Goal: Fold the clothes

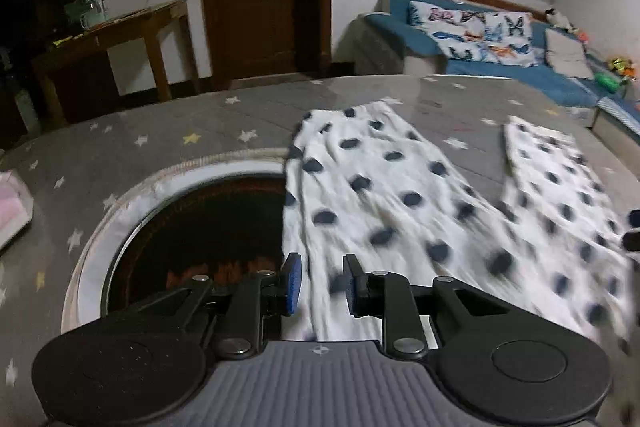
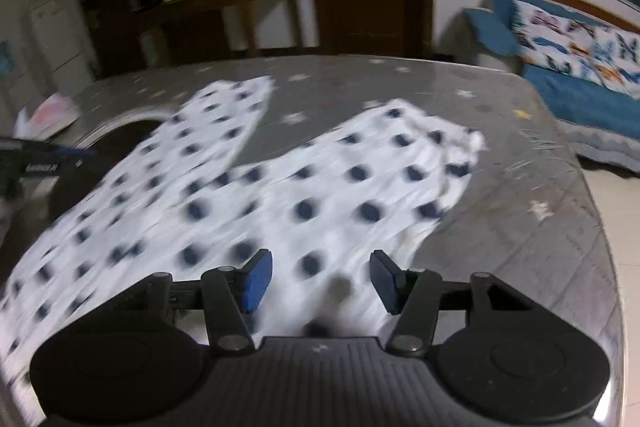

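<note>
White trousers [image 1: 400, 195] of thin, wrinkled cloth with dark blue dots lie spread on a table [image 1: 160, 131] covered in glossy grey sheeting printed with small stars. The two legs fan out toward the far edge; the waist end lies at the near edge, under both grippers. A round hole [image 1: 200, 235] with a pale rim opens in the table near its left edge, and one trouser leg overlaps its rim. The left gripper [image 1: 320, 285] has its blue-padded jaws moderately apart, with cloth seen between them; whether the pads touch it cannot be told. The right gripper [image 2: 322, 281] has its jaws wider apart above the cloth [image 2: 280, 211], gripping nothing. A blue sofa [image 1: 520, 67] with a butterfly-print cushion [image 1: 480, 35] stands beyond the table's far right corner.
</note>
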Demonstrator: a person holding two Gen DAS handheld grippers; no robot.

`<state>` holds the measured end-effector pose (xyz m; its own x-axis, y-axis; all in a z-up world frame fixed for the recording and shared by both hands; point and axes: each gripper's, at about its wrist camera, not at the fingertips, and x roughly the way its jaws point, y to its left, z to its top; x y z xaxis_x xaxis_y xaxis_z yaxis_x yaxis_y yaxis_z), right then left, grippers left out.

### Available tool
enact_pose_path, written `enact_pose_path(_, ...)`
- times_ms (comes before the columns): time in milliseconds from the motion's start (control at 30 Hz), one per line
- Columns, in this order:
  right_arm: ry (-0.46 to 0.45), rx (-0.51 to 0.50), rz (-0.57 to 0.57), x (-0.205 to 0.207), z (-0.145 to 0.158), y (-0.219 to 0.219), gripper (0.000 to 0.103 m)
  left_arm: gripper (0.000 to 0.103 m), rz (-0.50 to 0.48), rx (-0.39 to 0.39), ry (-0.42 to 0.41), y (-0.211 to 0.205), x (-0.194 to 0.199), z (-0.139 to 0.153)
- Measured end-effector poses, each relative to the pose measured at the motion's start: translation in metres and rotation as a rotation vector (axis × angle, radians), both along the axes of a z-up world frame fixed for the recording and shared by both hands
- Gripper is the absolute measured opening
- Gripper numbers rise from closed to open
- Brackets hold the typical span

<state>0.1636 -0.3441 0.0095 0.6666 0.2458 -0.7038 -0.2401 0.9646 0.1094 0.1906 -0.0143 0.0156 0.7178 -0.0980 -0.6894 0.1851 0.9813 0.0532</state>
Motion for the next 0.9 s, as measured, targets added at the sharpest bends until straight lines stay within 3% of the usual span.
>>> enact_pose_path(267,-0.016,-0.007,-0.180,0.074,-0.020,-0.043,0.052,0.028,-0.003,0.061,0.024,-0.007,0.053,-0.028)
enact_pose_path(367,-0.009,-0.012,-0.218,0.097,-0.027,-0.052,0.051,0.020,-0.021,0.072,0.010,-0.011,0.059,-0.031)
enact_pose_path(467,-0.012,-0.018,-0.235,0.112,-0.032,-0.055,0.046,0.007,-0.037,0.098,-0.005,-0.016,0.061,-0.032)
enact_pose_path(667,-0.033,-0.067,-0.257,0.130,-0.035,-0.055,0.013,0.002,0.016,0.159,-0.044,-0.016,0.060,-0.036)
enact_pose_path(900,-0.056,-0.133,-0.307,0.127,-0.029,-0.065,0.015,0.006,0.061,0.136,-0.026,-0.005,0.066,-0.028)
